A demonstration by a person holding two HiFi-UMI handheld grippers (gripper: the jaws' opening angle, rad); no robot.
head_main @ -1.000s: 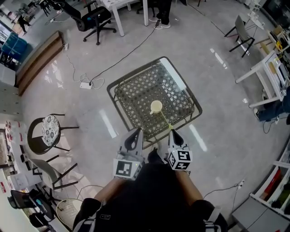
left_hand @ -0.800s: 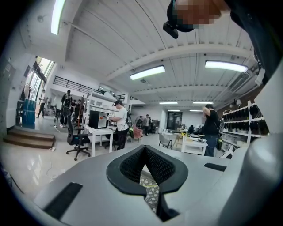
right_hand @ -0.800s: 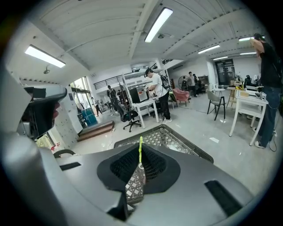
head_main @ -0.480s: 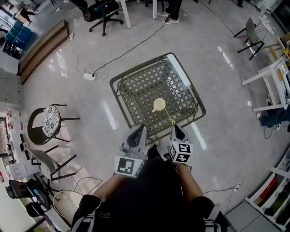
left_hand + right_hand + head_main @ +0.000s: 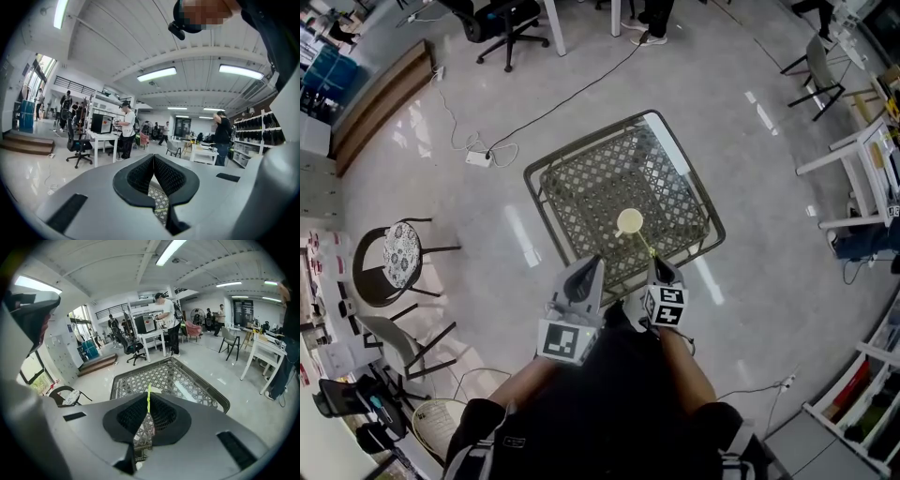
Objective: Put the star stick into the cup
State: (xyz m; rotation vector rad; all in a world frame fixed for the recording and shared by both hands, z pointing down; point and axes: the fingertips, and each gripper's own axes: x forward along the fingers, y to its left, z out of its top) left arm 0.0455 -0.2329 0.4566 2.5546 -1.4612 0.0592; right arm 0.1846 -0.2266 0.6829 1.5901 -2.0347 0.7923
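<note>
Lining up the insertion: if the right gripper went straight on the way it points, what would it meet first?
Probably the cup: the right gripper and its star stick aim straight at it, though the head view leaves height unclear.

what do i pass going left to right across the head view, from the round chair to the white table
round patterned chair → power strip on the floor → left hand-held gripper → cup → right hand-held gripper, shut on the star stick → white table
</note>
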